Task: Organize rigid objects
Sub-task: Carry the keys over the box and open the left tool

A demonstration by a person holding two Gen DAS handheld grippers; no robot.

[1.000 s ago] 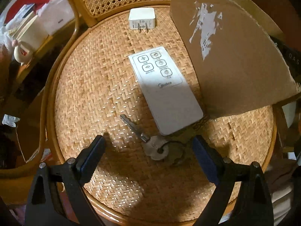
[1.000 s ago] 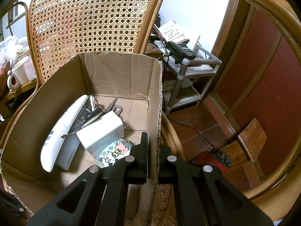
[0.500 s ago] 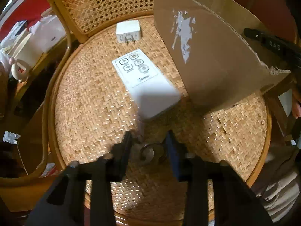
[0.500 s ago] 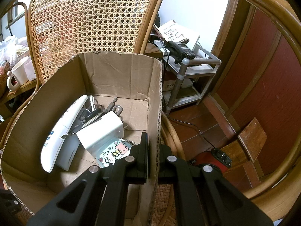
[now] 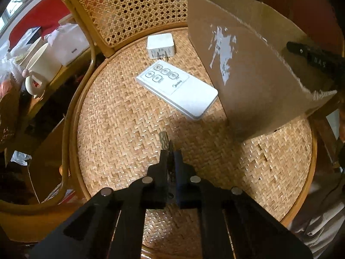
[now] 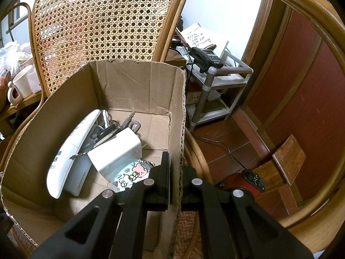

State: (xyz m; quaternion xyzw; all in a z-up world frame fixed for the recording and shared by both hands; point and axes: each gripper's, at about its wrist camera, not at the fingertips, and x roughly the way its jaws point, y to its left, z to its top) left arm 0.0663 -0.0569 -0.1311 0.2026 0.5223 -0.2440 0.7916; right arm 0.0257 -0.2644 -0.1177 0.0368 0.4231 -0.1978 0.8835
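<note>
My left gripper (image 5: 170, 153) is closing its jaws on a bunch of keys. One key blade (image 5: 163, 139) sticks out past the fingertips, just above the woven chair seat (image 5: 120, 129). A flat white remote (image 5: 179, 89) and a white plug adapter (image 5: 160, 45) lie on the seat beyond it. My right gripper (image 6: 174, 166) is shut on the right wall of the cardboard box (image 6: 138, 86), which stands on the seat's right side (image 5: 248, 75). Inside the box lie a long white remote (image 6: 71, 151), a white charger block (image 6: 116, 153), a cartoon-print item (image 6: 131, 172) and metal keys (image 6: 129, 118).
The cane chair back (image 5: 133, 6) rises behind the seat. A cream mug (image 5: 41, 69) and bags sit on a side table to the left. To the right stand a metal shelf with a black telephone (image 6: 204, 56) and a red appliance (image 6: 241, 185) on the floor.
My left gripper went from wide open around the keys to closed on them, and the remote has turned to lie more crosswise. The right gripper has not moved.
</note>
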